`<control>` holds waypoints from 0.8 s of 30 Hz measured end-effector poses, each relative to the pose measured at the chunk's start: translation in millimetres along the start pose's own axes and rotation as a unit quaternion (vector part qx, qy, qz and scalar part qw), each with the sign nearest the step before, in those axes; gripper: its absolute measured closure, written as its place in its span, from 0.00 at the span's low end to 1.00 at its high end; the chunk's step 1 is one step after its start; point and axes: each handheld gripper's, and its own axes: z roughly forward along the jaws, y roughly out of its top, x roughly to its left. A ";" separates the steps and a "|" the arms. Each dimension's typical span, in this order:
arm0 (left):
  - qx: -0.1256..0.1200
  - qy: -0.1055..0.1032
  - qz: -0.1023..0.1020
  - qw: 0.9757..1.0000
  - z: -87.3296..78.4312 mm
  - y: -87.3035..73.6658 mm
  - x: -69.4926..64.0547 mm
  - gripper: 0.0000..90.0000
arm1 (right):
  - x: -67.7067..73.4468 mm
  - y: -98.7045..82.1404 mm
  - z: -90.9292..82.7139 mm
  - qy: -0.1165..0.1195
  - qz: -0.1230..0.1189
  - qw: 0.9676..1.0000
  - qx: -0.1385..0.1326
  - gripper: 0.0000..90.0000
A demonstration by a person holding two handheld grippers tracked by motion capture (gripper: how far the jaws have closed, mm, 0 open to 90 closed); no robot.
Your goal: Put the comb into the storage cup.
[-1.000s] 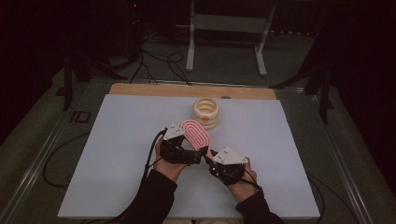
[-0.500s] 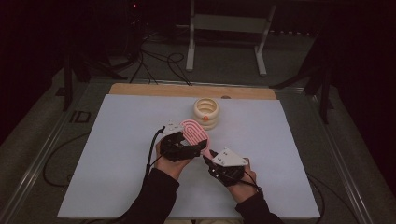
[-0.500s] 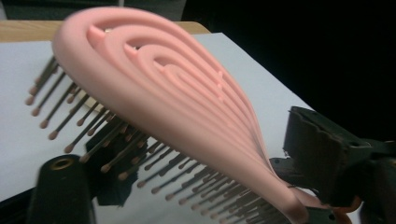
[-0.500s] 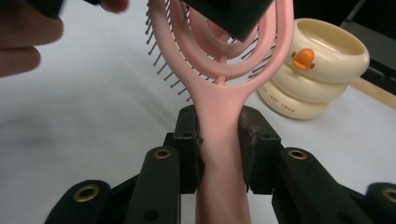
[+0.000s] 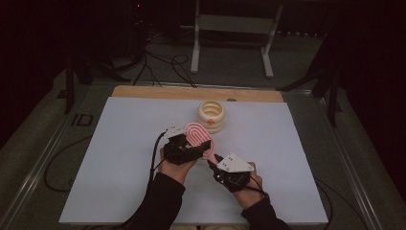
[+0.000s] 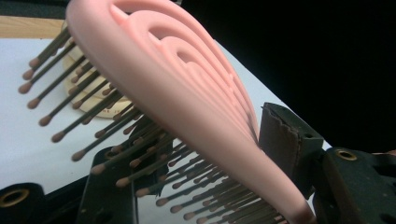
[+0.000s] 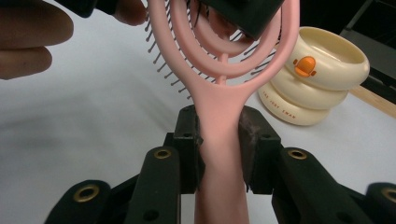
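A pink hairbrush [image 5: 197,134] with dark bristles is held above the white table between both grippers. My right gripper [image 5: 215,160] is shut on its handle [image 7: 219,116], with one pad against each side. My left gripper [image 5: 189,143] has just been closing on the brush head [image 6: 187,79]. One pad rests against the pink back and the bristles press on the other jaw. In the right gripper view the left gripper's black jaw covers the top of the brush head.
A cream stack of rings [image 5: 211,116] with an orange mark [image 7: 306,66] stands just beyond the brush. The white board [image 5: 119,143] has a wooden strip [image 5: 158,92] along its far edge. Cables and a metal stand [image 5: 234,24] lie beyond the table.
The left gripper's jaws have closed in on the brush head. Both hands and the brush have stayed where they were.
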 end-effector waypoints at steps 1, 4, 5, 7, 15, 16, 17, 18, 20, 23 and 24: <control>0.000 0.000 0.000 1.000 0.0 0.0 0.0 0.52 | 0.0 0.0 0.0 0.000 0.000 1.000 0.000 0.78; -0.003 -0.008 -0.006 1.000 0.0 0.7 -1.2 0.57 | -0.4 -0.9 1.2 -0.002 0.000 1.000 0.004 0.78; -0.003 -0.008 -0.006 1.000 0.0 0.7 -1.2 0.57 | -0.5 -1.2 1.7 0.000 0.001 1.000 0.004 0.78; -0.003 -0.015 -0.009 1.000 -0.8 1.8 -2.8 0.57 | -0.5 -1.2 1.7 0.000 0.001 1.000 0.004 0.78; -0.014 -0.046 -0.002 0.999 -3.0 4.7 -9.8 0.69 | -3.0 -3.6 5.4 0.001 0.007 1.000 0.010 0.77; -0.018 -0.051 -0.002 0.999 -3.0 4.7 -10.9 0.69 | -3.7 -3.8 5.4 0.001 0.008 1.000 0.009 0.77; -0.020 -0.050 -0.001 0.999 -2.6 4.9 -12.3 0.70 | -4.4 -3.8 5.2 0.002 0.012 1.000 0.008 0.77; -0.021 -0.052 0.000 0.998 -2.2 5.1 -12.8 0.70 | -5.1 -3.8 5.1 0.003 0.012 1.000 0.007 0.77; -0.021 -0.055 0.002 0.998 -2.0 5.6 -13.5 0.70 | -5.3 -4.1 5.2 0.003 0.018 1.000 0.007 0.76; -0.022 -0.053 0.008 0.998 -0.8 5.6 -15.1 0.71 | -6.7 -4.4 5.9 0.006 0.020 1.000 0.007 0.75; -0.022 -0.053 0.008 0.998 -0.8 5.6 -15.1 0.71 | -6.7 -4.4 5.9 0.006 0.020 1.000 0.007 0.75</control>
